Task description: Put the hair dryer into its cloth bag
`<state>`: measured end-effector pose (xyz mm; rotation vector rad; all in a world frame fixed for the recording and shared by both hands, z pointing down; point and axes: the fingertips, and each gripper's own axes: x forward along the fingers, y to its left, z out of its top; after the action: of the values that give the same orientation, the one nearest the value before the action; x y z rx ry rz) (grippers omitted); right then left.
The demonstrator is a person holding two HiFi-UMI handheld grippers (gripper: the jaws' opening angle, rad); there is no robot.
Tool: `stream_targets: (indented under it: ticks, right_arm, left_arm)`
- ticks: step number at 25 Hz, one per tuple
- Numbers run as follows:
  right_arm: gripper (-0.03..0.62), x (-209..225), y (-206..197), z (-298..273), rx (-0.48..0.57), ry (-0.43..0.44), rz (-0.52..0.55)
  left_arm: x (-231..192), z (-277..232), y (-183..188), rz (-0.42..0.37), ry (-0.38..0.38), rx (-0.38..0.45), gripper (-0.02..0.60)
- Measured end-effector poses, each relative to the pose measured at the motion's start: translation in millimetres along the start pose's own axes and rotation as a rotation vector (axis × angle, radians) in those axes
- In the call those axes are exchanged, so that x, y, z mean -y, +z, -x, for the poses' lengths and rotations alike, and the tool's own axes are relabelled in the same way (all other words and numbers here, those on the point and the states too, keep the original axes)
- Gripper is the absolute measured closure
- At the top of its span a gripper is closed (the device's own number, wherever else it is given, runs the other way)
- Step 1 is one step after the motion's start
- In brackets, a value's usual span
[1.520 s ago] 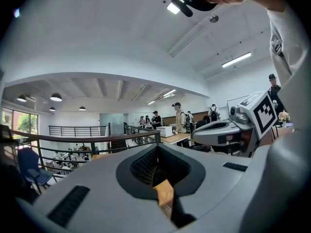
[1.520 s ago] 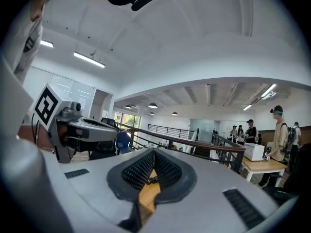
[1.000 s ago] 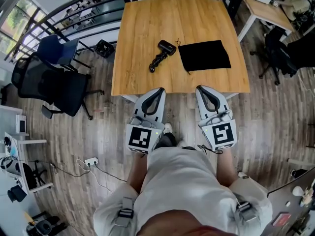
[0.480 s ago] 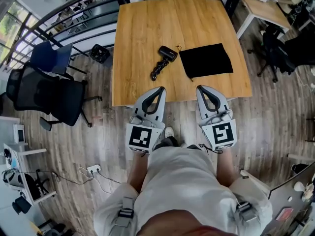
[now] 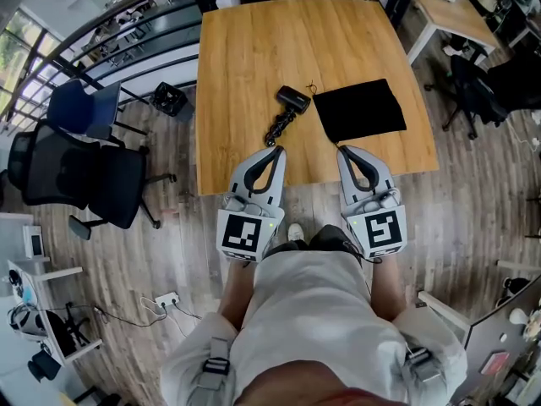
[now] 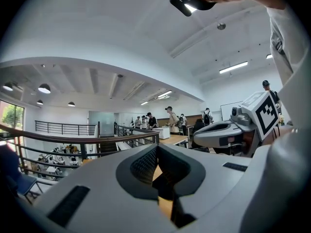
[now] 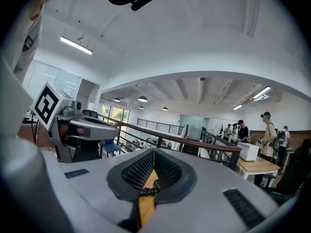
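Observation:
A black hair dryer (image 5: 287, 108) with a ribbed handle lies on the wooden table (image 5: 245, 66), near its front edge. The flat black cloth bag (image 5: 359, 110) lies just to its right, apart from it. My left gripper (image 5: 275, 151) is shut and empty, with its tip at the table's front edge just short of the dryer handle. My right gripper (image 5: 345, 151) is also shut and empty, its tip at the edge in front of the bag. In the right gripper view a dark ribbed piece (image 7: 142, 191) shows on the tabletop through the loop of the jaws.
Two black office chairs (image 5: 80, 172) and a blue chair (image 5: 84, 108) stand left of the table by a curved railing (image 5: 110, 32). A second table (image 5: 456, 15) and a dark chair (image 5: 478, 91) are at the right. A power strip (image 5: 165, 299) lies on the floor.
The person has stepped toward the table. The table's front edge, the dryer and the bag have come nearer to both gripper tips. Both grippers stay shut.

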<state>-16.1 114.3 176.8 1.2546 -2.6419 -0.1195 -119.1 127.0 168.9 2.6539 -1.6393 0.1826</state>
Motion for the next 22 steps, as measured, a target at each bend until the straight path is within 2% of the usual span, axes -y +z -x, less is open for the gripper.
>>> stream_targets:
  ticks: [9,22]
  right_arm:
    - [0.572,14,-5,-25,-0.015,-0.008,-0.003]
    - [0.572,51,-10,-95,-0.014,0.067,0.001]
  left_arm:
    - [-16,-22,-6,0.012,-0.010,-0.010,0.561]
    - [-58,-80,-13,0.022,0.056,-0.035,0.561]
